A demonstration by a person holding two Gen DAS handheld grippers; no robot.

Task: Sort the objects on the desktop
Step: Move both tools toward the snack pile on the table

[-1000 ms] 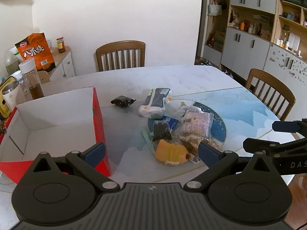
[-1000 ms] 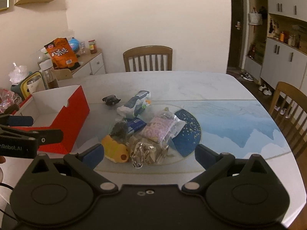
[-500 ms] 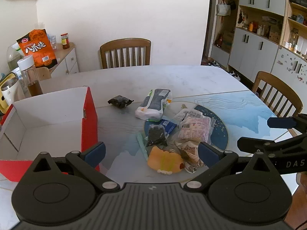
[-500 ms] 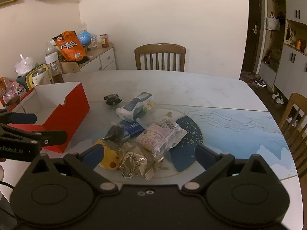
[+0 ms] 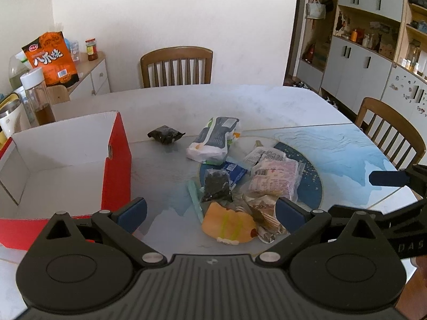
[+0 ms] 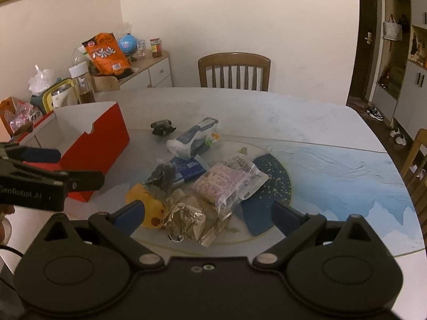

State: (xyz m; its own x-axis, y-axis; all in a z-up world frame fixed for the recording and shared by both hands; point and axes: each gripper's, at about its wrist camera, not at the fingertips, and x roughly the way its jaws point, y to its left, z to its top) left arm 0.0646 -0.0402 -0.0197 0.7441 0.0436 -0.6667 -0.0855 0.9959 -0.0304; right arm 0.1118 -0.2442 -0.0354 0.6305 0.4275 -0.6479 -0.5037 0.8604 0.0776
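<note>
We hold both grippers above the near edge of the table (image 5: 267, 101), neither touching anything. The left gripper (image 5: 210, 212) has its jaws spread wide with nothing between them; the right gripper (image 6: 208, 214) likewise stands spread and empty.

The objects to sort lie in a loose pile at table centre, mostly on a dark blue round mat (image 5: 312, 184). Nearest us is a yellow plush toy (image 5: 226, 226), touching a crumpled foil wrapper (image 6: 184, 218). Beside these sits a pink snack packet (image 5: 275, 178) in clear film. A small black packet (image 5: 216, 184) rests partly on a blue packet (image 5: 236, 170). Farther back a white and grey pouch (image 5: 216, 141) lies at the mat's far edge. A second dark packet (image 5: 165, 134) lies alone, apart from the pile, between the pouch and the box.

The red box (image 5: 117, 165), white inside, stands open to the left of the pile, with nothing visible inside it.

At the table's far left stand a clear bottle with a white lid (image 5: 36, 96) and an orange snack bag (image 5: 50, 58).
</note>
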